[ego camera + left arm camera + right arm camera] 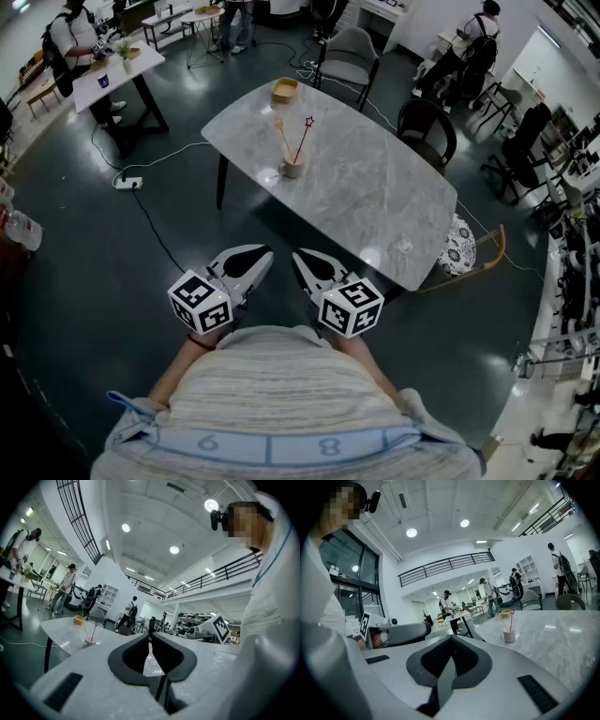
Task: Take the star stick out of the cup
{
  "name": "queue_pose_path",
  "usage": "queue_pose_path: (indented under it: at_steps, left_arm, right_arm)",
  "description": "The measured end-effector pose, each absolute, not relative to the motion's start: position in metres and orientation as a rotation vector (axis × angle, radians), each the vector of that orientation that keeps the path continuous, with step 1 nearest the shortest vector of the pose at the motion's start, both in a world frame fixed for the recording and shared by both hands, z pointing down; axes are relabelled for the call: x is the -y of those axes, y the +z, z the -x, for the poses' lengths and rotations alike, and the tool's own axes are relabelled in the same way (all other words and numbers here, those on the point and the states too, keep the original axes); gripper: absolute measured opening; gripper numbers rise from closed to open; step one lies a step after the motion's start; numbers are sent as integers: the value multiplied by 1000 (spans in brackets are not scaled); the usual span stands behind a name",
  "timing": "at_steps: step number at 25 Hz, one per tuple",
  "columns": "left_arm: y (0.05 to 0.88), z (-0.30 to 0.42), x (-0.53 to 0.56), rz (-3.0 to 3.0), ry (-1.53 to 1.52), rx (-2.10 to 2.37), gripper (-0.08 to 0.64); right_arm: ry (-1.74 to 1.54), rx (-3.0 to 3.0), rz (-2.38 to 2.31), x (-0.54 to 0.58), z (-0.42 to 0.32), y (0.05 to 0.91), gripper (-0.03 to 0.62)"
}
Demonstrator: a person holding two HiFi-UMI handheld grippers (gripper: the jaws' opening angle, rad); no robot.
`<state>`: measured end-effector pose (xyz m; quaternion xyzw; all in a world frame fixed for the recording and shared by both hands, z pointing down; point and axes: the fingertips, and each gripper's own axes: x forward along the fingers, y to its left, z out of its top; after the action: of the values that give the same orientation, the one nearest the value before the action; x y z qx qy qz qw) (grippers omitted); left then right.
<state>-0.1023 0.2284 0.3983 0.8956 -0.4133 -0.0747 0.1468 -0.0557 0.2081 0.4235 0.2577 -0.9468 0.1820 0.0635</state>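
A small pale cup [292,169] stands on the grey marble table [375,202], toward its far left part. A thin stick topped with a red star [307,122] leans out of the cup, beside a second stick with a pale top [277,122]. My left gripper [265,253] and right gripper [300,255] hang side by side close to my body, short of the table's near edge and well away from the cup. Both have their jaws shut on nothing. The cup is small and far off in the left gripper view [89,641] and in the right gripper view [509,635].
A wooden bowl [284,91] sits at the table's far end. Chairs [349,58] [427,127] stand around the table, with a patterned stool [459,246] at the right. A cable and power strip [128,182] lie on the dark floor at left. People stand at tables further off.
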Motion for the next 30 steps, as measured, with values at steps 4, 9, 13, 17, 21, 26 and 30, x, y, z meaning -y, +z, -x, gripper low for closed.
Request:
queue_pose_path:
  at_steps: [4,9,13,17,21,26,30]
  left_arm:
    - [403,94,-227,-2567,-221,1164,32]
    - [402,91,-221,-2565,-227,1155,32]
    - [404,92,-220,-2556,-225,1161,32]
    - [406,95,-220,-2541,-226,1166,32]
    - [407,100,-222,-2529,-227,1167,32]
    - [411,107,-223,-2516,-243,1167,34]
    - [416,105,-219,-2502,-237,1159,34]
  right_arm:
    - [552,2855,-781,-207,50,425,8]
    - [555,2853,-791,-200,47,423,8]
    - [561,2851,-786,-198,47,425,9]
    - [568,2848,-772,-198,51,428,8]
    - [585,2846,-755,-200,57,427,8]
    - [681,2890,-690,-204,68,428,9]
    - [726,2904,-690,-200,67,430,9]
